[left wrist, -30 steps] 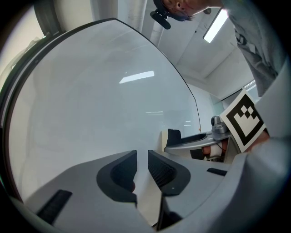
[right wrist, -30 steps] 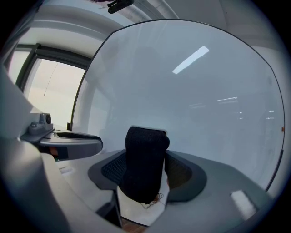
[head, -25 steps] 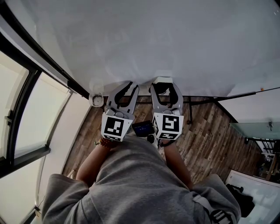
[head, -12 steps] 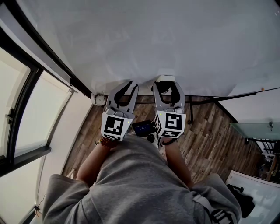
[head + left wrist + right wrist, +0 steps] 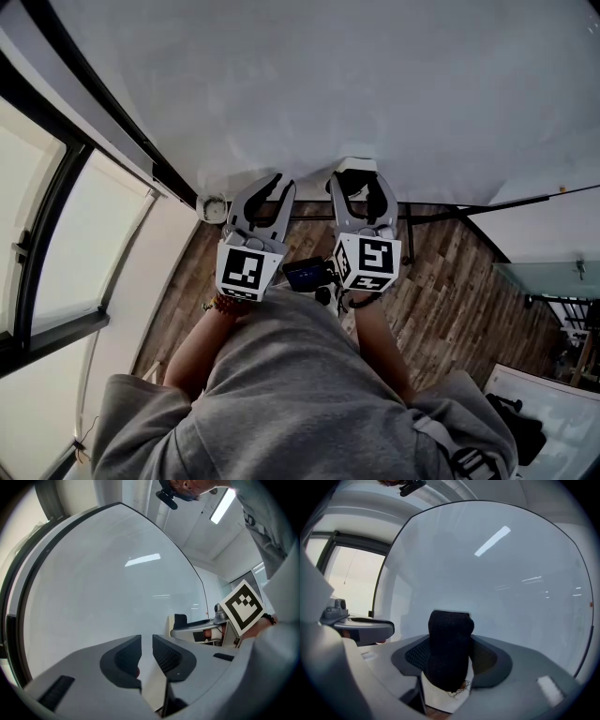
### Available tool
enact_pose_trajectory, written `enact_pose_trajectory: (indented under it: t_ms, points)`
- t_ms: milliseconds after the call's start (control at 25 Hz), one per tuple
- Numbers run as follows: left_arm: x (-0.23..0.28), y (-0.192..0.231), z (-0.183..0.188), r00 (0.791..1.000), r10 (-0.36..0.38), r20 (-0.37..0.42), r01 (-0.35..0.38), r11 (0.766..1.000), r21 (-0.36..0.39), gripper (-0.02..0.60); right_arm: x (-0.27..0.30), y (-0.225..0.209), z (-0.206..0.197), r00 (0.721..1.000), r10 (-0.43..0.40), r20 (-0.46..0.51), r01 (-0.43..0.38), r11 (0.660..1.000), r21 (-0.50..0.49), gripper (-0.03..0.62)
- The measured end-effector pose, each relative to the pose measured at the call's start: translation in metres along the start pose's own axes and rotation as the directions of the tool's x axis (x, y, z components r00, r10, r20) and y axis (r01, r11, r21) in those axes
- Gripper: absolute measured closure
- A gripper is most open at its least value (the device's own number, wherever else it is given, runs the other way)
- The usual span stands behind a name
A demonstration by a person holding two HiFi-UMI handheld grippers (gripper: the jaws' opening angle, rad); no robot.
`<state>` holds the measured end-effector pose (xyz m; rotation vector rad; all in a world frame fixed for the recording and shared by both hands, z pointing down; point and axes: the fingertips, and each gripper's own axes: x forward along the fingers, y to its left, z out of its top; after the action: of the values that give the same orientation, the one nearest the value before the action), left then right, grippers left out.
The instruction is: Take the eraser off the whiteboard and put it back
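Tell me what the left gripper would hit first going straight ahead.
Most likely the bare whiteboard; nothing shows between it and the left gripper, though depth is hard to judge.

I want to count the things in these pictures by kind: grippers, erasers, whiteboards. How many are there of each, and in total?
White block eraser with black felt face: 1
Large white whiteboard: 1
Grey two-jaw grippers: 2 (left gripper holds nothing, right gripper grips the eraser)
Total: 4
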<state>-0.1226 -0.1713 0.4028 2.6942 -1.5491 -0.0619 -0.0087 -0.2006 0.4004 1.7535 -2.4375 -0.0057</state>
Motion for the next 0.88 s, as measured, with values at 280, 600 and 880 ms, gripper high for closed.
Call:
enact_pose_trajectory:
  t_ms: [280, 600, 880]
  points:
    - [-0.005, -0.002, 0.000, 1.000, 0.007, -0.001, -0.007, 1.000, 0.004, 0.508, -0.001, -0.002, -0.003, 1.000, 0.007, 0.001, -0.007, 0.999, 0.045, 0.339]
    - [-0.010, -0.005, -0.001, 1.000, 0.004, 0.000, -0.004, 1.000, 0.006, 0.508, -0.002, -0.002, -0.005, 1.000, 0.022, 0.004, -0.022, 0.995, 0.097, 0.344]
    - [-0.012, -0.007, 0.000, 1.000, -0.003, -0.005, 0.003, 1.000, 0.012, 0.508, -0.004, -0.004, -0.005, 1.000, 0.022, 0.007, -0.023, 0.990, 0.140, 0.348]
